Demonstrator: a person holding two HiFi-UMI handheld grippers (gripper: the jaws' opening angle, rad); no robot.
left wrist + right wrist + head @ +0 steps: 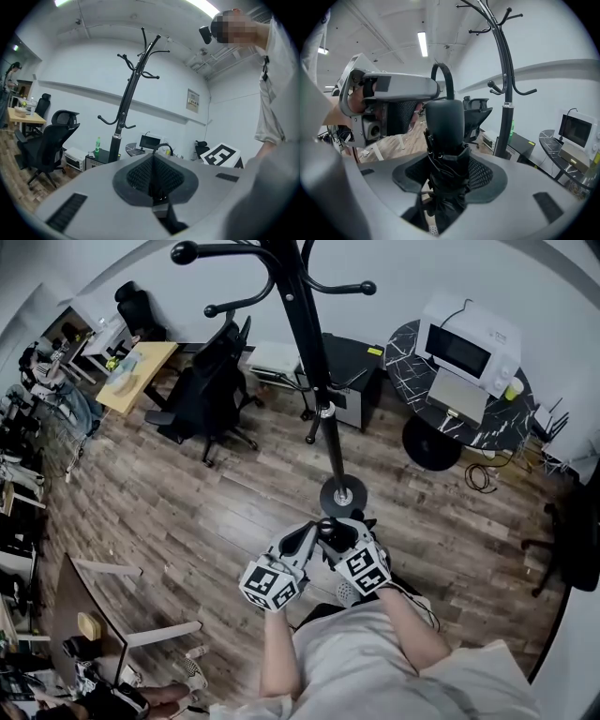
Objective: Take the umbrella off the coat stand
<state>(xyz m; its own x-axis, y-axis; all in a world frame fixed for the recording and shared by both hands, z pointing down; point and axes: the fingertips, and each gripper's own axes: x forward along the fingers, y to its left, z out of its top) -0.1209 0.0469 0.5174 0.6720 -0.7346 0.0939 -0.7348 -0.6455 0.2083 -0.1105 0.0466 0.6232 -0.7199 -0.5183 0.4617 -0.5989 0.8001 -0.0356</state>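
Observation:
The black coat stand (307,343) rises from its round base (342,494) on the wood floor, and its hooks look bare (129,101) (505,70). A folded black umbrella (445,140) stands upright between the pads of my right gripper (449,165), which is shut on it. Both grippers meet just in front of the base, the right gripper (339,532) beside the left gripper (307,540). My left gripper (153,161) is shut with nothing visibly between its jaws. Its tips sit right by the umbrella's loop handle (164,147) (443,77).
A black office chair (211,390) stands left of the stand. A round dark marble table (441,404) with a microwave (469,338) is at the right. A wooden desk (141,371) is far left, a low cabinet (352,381) behind the stand.

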